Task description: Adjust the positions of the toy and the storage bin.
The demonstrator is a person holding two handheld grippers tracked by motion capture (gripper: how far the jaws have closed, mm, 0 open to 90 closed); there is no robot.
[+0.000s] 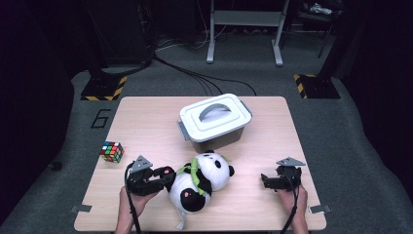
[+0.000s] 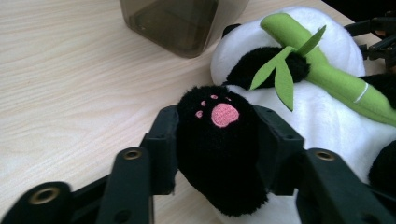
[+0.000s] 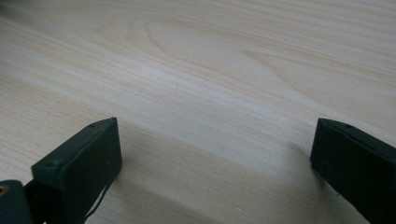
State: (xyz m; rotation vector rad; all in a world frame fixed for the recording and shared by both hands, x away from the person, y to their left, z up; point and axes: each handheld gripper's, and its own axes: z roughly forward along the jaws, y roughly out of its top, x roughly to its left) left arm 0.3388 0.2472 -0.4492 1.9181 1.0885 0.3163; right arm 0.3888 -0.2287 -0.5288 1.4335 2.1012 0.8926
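1. A wooden table with a pale grain stands on a grey floor.
2. A lidded storage box sits at the far middle of the table; its lid is white with a grey handle on top, its body a smoky translucent grey, with grey latches at the ends.
3. A colour-puzzle cube rests near the table's left edge, well apart from the box.
4. Black-and-yellow striped stand bases sit on the floor beyond the table's far corners.
5. Black cables run across the floor behind the table.
6. A grey metal frame stands farther back.
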